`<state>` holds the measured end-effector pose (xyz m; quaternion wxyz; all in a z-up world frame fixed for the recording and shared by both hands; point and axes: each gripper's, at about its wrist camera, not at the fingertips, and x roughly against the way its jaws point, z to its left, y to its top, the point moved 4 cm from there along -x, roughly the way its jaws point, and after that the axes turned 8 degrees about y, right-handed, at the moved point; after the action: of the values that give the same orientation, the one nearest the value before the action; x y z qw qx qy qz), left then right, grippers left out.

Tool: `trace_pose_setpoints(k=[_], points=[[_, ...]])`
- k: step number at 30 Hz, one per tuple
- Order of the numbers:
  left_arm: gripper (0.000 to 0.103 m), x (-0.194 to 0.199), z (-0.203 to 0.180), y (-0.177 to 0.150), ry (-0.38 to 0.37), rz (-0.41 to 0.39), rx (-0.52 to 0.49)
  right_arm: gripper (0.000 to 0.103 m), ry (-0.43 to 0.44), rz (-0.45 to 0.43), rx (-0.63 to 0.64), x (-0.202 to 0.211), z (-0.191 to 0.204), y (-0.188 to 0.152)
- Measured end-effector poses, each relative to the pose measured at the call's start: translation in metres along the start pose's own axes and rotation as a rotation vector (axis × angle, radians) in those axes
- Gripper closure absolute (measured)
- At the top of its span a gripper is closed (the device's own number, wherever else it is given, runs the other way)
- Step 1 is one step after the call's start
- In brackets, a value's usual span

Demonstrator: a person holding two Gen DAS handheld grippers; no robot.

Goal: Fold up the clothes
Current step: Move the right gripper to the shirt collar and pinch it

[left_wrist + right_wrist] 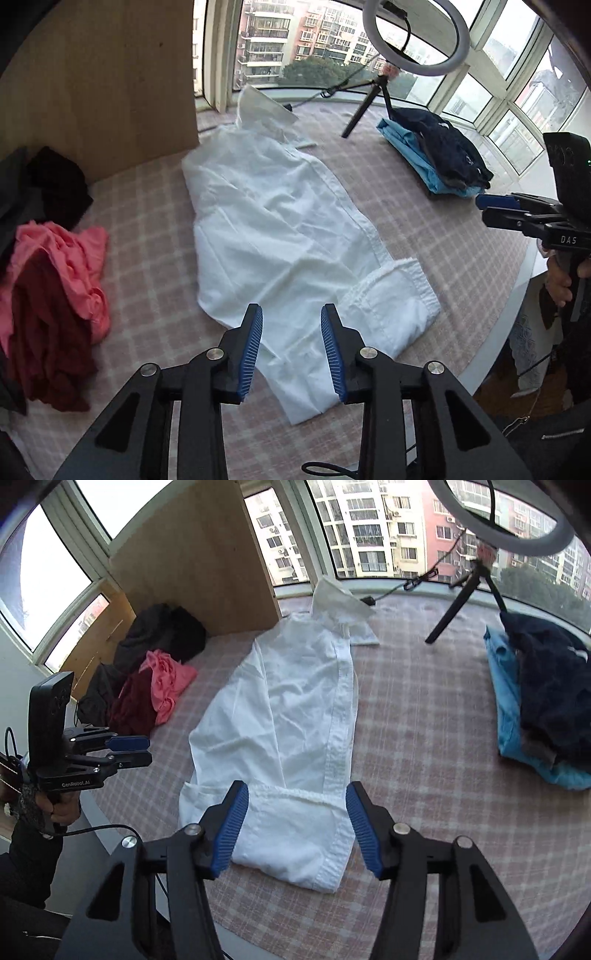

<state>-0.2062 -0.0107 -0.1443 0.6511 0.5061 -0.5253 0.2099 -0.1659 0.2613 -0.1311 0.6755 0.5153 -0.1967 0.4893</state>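
Crimson and pink unfolded clothes [55, 295] lying heaped at far left on checked tablecloth [443, 258], black garment [55, 184] behind them against wooden panel [110, 92]. White shirt [277, 240] lying centre, folded lengthwise into narrow strip, collar toward window [369, 535], hem end doubled over nearest camera. Left gripper [291, 350] hovering above hem, fingers released, nothing between pads. Right gripper [297, 827] hovering likewise, fingers spread wide, gripping nothing. Ring light on tripod [369, 107] standing beyond. Folded stack of blue and navy clothes [436, 158] sitting far right.
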Motion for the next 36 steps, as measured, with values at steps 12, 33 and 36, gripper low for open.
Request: trace_pose_setpoints(k=[12,33,36], points=[[0.069,-0.083,0.048,0.126,0.081,0.027,-0.021,0.035,-0.160,-0.080,0.123,-0.067,-0.042,0.146],[0.068,-0.208,0.082,0.162,0.114,0.096,-0.090,0.035,0.005,0.075,0.159,-0.269,-0.068,0.307],[0.067,-0.207,0.087,0.158,0.145,0.101,-0.097,0.043,-0.012,0.109,0.146,-0.288,-0.072,0.310]])
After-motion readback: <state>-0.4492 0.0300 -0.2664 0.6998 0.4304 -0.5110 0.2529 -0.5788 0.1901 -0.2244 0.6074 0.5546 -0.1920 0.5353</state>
